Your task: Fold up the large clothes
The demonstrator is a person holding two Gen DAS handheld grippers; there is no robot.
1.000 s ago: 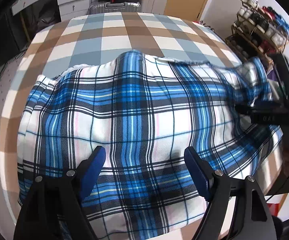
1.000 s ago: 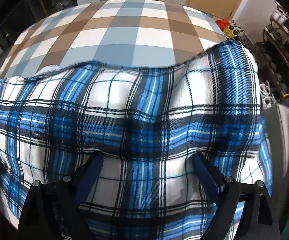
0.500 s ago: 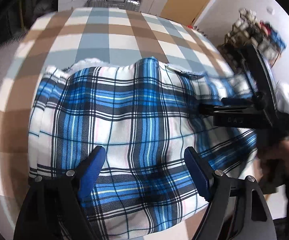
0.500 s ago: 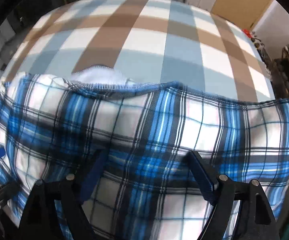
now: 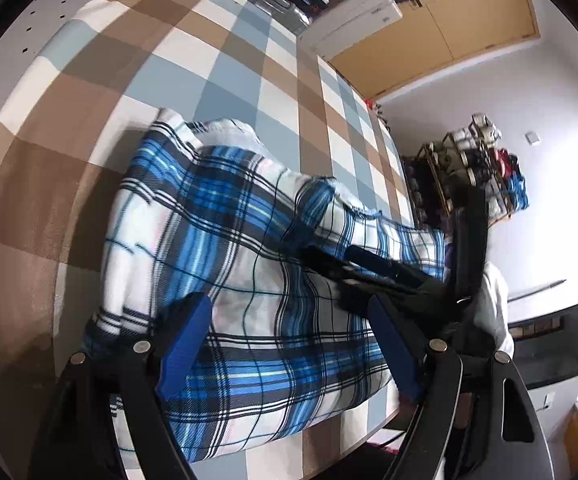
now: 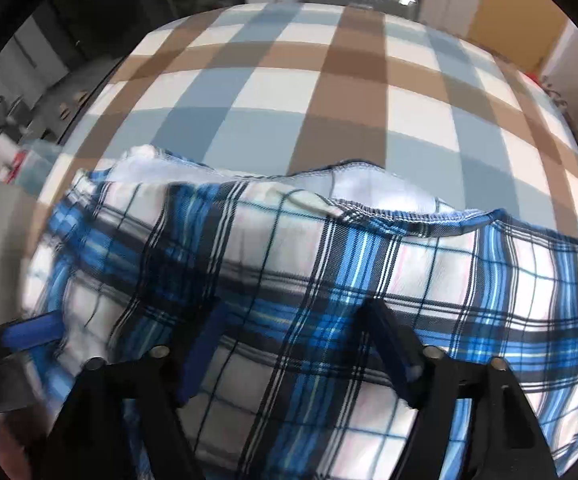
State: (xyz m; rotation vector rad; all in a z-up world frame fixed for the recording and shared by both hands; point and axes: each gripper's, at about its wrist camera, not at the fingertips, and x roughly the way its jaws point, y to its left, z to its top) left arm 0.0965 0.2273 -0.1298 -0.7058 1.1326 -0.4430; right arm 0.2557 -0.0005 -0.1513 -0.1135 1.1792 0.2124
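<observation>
While one plaid garment point(image 5: 249, 280) lies folded, left gripper point(image 5: 289, 344) gapes, right gripper point(image 6: 293, 344) narrows.

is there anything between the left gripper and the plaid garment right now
Nothing visible. The left gripper hangs over the blue plaid garment with open jaws and only cloth beneath. The right gripper lies over the garment's far side, clear of the left one's path; its jaws are closing.

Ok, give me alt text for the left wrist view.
A blue plaid garment lies bunched on a brown, blue and white checked tabletop. The left hand-held gripper hangs open above it, while the right hand-held gripper reaches in from the right, its black fingers over the cloth.
</observation>
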